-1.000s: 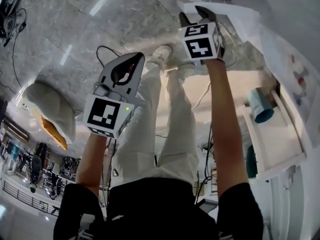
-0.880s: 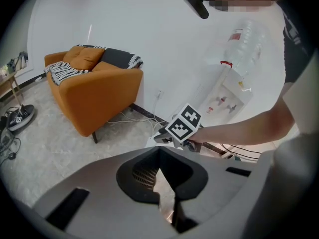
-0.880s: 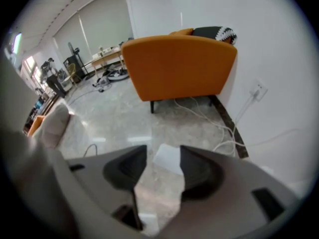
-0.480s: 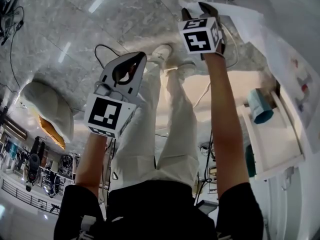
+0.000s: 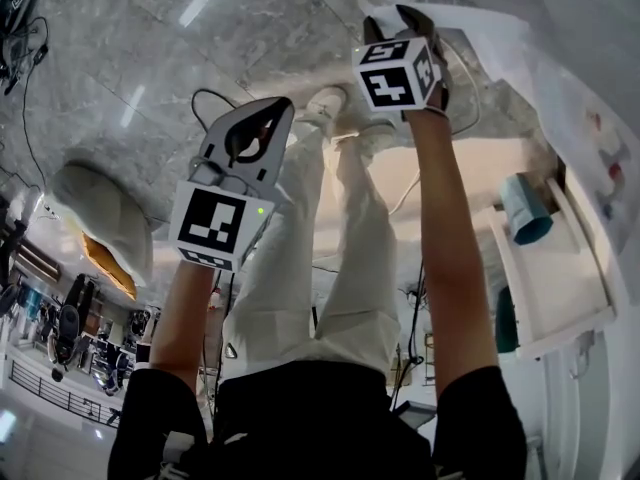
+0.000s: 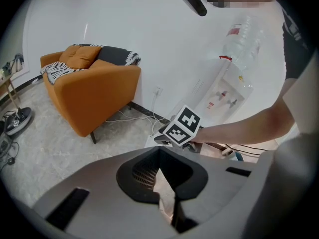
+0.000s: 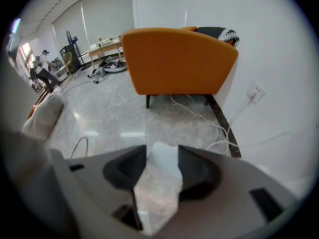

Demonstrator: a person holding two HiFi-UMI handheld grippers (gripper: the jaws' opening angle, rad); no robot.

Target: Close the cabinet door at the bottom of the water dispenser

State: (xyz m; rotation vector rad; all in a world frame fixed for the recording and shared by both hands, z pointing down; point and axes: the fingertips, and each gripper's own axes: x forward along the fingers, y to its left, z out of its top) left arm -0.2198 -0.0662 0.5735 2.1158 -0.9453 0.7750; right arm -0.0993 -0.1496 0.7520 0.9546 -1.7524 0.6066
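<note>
The white cabinet door stands swung out from the foot of the water dispenser, at the top right of the head view. My right gripper points steeply down at the door's near edge. Its jaws have just been opening and stand open; through their gap I see marble floor and a white patch, and nothing is pressed between the pads. My left gripper hangs off to the left over the floor. It is shut with nothing in it. Its view shows the dispenser and the right gripper's marker cube.
A teal cup lies on the open white shelf inside the dispenser. An orange sofa stands against the wall, with white cables trailing on the floor beside it. A pale floor cushion lies to the left. The person's legs stand between the arms.
The right gripper has tilted a little and its cube has shifted slightly towards the picture's top. The left gripper has kept still.
</note>
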